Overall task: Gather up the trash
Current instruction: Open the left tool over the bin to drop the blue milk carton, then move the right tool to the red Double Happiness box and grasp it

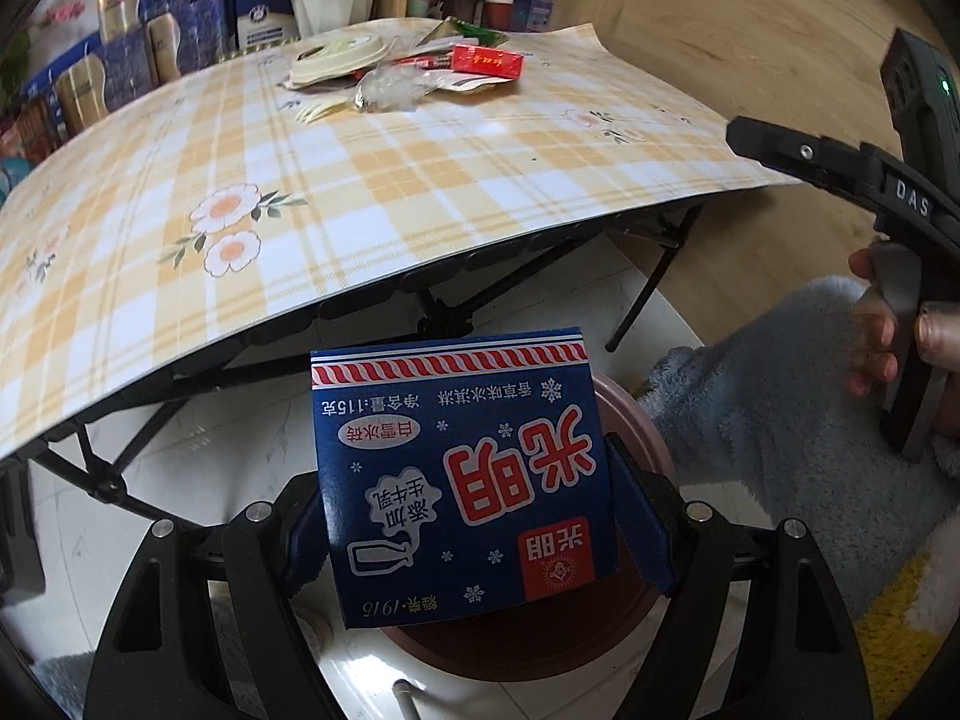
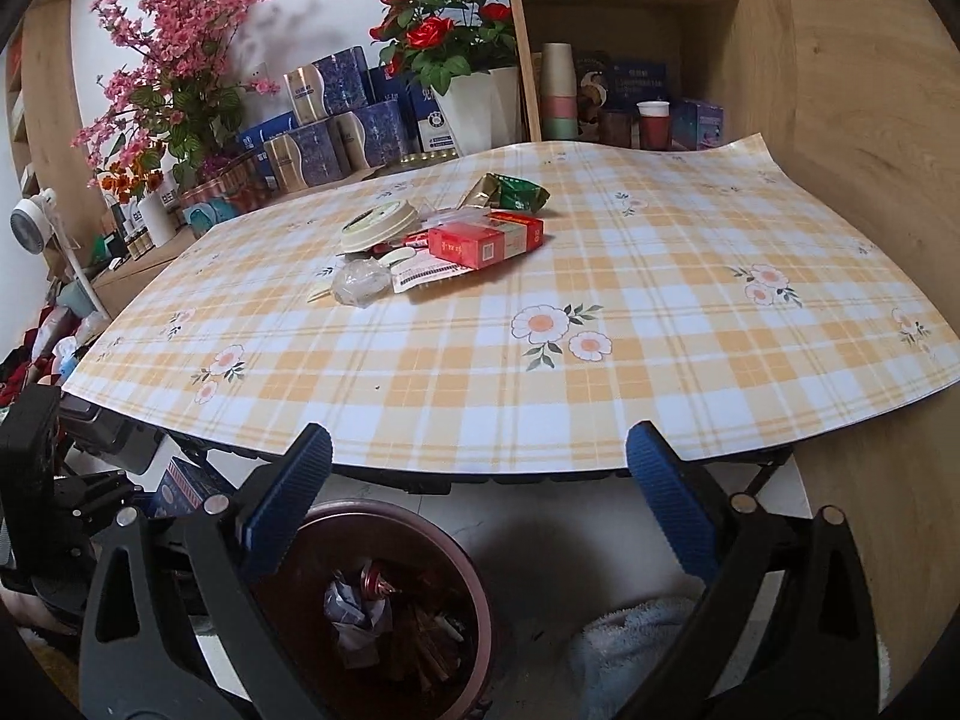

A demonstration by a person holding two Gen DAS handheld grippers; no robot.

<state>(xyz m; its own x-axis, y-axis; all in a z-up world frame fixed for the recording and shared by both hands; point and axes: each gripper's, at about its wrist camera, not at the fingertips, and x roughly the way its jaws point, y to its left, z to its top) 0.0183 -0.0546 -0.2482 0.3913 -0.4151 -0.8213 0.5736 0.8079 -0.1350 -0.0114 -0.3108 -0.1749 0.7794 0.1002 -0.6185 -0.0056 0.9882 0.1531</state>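
My left gripper point(image 1: 480, 516) is shut on a blue ice cream box point(image 1: 462, 480) with red and white print, held just above the dark red trash bin point(image 1: 636, 438). In the right wrist view the box point(image 2: 189, 483) and the left gripper point(image 2: 72, 510) show at the far left, beside the bin point(image 2: 384, 522), which holds crumpled paper and scraps. My right gripper point(image 2: 480, 498) is open and empty, over the bin at the table's near edge. A trash pile lies on the table: a red carton point(image 2: 486, 240), a green wrapper point(image 2: 516, 192), a cup lid point(image 2: 378, 222), clear plastic point(image 2: 360, 282).
The folding table has a yellow plaid cloth point(image 2: 600, 372). Boxes, tins and flower pots point(image 2: 468, 102) stand behind it. A wooden shelf point(image 2: 630, 60) with cups is at the back right. A wooden wall point(image 2: 870, 180) is on the right. A fluffy slipper point(image 2: 630, 642) lies on the floor.
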